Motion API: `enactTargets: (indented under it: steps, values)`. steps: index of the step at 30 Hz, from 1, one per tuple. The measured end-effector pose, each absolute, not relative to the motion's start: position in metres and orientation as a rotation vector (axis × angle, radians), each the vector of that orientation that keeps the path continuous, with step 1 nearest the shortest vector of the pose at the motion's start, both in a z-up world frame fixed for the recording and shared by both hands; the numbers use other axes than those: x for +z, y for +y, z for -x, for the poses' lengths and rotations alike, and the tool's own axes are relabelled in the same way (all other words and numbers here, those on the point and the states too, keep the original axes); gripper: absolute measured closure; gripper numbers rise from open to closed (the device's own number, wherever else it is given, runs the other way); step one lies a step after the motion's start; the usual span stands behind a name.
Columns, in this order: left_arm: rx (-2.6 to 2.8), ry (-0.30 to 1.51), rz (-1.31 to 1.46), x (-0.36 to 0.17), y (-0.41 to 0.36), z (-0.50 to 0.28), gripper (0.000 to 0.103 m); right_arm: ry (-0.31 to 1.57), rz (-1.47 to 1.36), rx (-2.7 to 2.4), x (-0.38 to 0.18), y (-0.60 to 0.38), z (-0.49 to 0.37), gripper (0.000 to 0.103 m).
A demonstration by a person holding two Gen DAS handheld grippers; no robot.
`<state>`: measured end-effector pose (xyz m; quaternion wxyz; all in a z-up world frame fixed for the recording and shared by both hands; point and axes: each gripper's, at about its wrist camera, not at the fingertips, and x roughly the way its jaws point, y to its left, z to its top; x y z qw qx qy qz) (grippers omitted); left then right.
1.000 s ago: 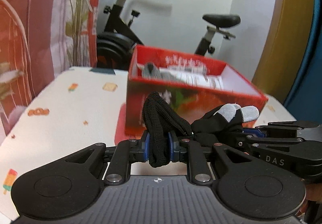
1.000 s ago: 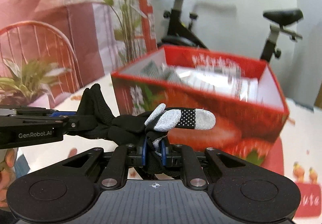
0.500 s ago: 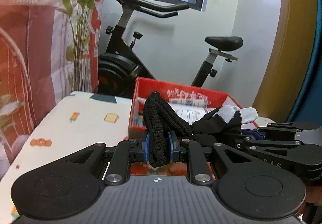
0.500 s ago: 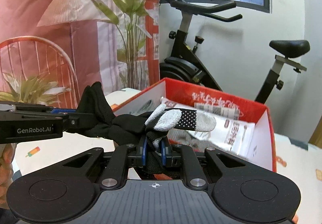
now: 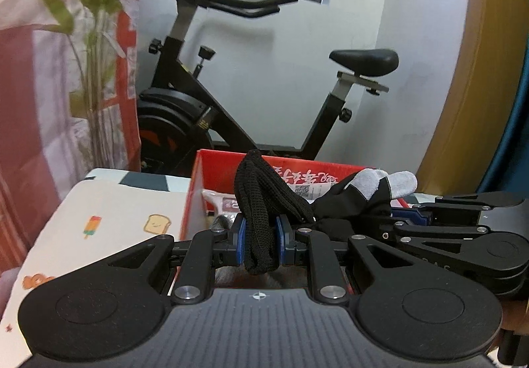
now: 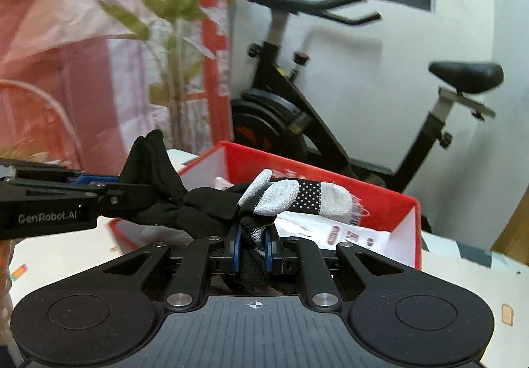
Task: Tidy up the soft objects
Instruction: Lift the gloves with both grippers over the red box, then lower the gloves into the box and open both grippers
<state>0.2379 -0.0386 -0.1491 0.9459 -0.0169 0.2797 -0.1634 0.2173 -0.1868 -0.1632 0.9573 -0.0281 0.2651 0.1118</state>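
Note:
A black glove with grey fingertips hangs stretched between both grippers, above the open red box. My left gripper is shut on the glove's knitted black cuff. My right gripper is shut on the glove's finger end, and the grey tips stick out over the red box. The left gripper's arm enters the right wrist view from the left. White printed packets lie inside the box.
The box stands on a white table with small food prints. A black exercise bike stands behind the table by the wall. A pink-red curtain and a green plant are at the left.
Both grippers have risen with the glove and moved forward over the box. The box now sits lower in both views and its inside shows.

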Motion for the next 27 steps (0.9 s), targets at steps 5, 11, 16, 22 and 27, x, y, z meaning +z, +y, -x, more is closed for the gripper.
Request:
enactTargets:
  steps: [5, 11, 16, 22, 27]
  values:
    - [-0.346, 0.670, 0.026, -0.167, -0.053, -0.280, 0.083, 0.613, -0.023, 0.176, -0.175, -0.210, -0.258, 0.091]
    - [-0.351, 0.752, -0.019, -0.190, -0.063, -0.310, 0.083, 0.712, -0.080, 0.139, -0.207, -0.226, -0.292, 0.090]
    - [-0.363, 0.796, -0.048, -0.204, -0.068, -0.324, 0.082, 0.779, -0.090, 0.123, -0.227, -0.228, -0.307, 0.090]
    - [-0.373, 0.854, -0.094, -0.213, -0.074, -0.333, 0.079, 0.901, -0.219, 0.084, -0.246, -0.241, -0.328, 0.088]
    - [-0.373, 0.887, -0.093, -0.218, -0.071, -0.339, 0.078, 0.976, -0.176, 0.069, -0.248, -0.234, -0.340, 0.087]
